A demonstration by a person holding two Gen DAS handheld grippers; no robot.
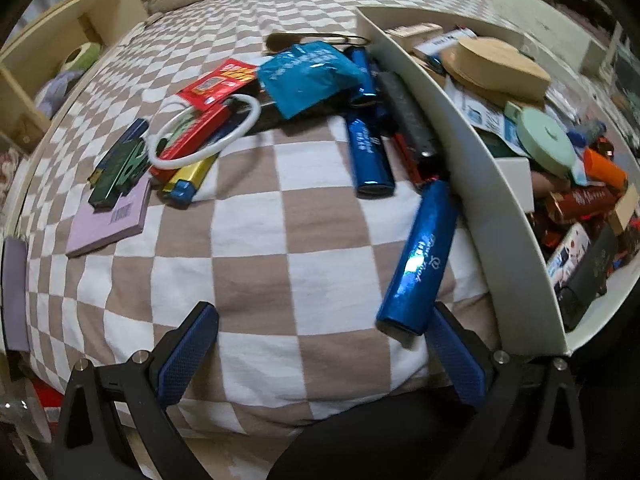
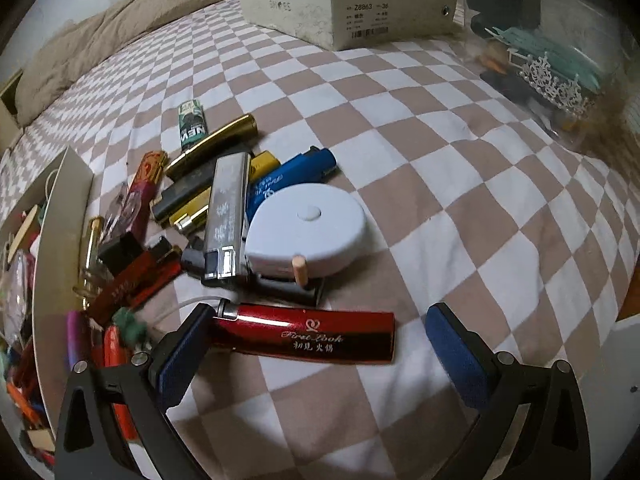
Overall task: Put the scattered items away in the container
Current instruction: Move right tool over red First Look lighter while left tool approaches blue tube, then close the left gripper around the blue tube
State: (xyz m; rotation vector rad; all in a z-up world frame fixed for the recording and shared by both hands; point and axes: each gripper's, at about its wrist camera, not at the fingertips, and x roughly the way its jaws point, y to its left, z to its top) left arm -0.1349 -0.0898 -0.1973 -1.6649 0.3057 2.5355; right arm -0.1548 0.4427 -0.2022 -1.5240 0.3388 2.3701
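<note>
Left hand-held gripper (image 1: 320,354) spread wide over the checkered bed (image 1: 248,240), gripping nothing. Blue lighter (image 1: 418,258) lying tilted just beside its right finger, right next to the white container (image 1: 472,168) wall. Container already crammed with odds and ends. Right hand-held gripper (image 2: 318,354) also spread apart, nothing clamped. Red lighter (image 2: 308,334) lying crosswise between its fingers, metal end close to the left pad. White tape measure (image 2: 308,232) and a heap of other lighters just beyond.

checkered bedsheet (image 2: 460,184) | shoebox (image 2: 340,4) | beige blanket (image 2: 100,36) | wooden shelf (image 1: 60,32)
</note>
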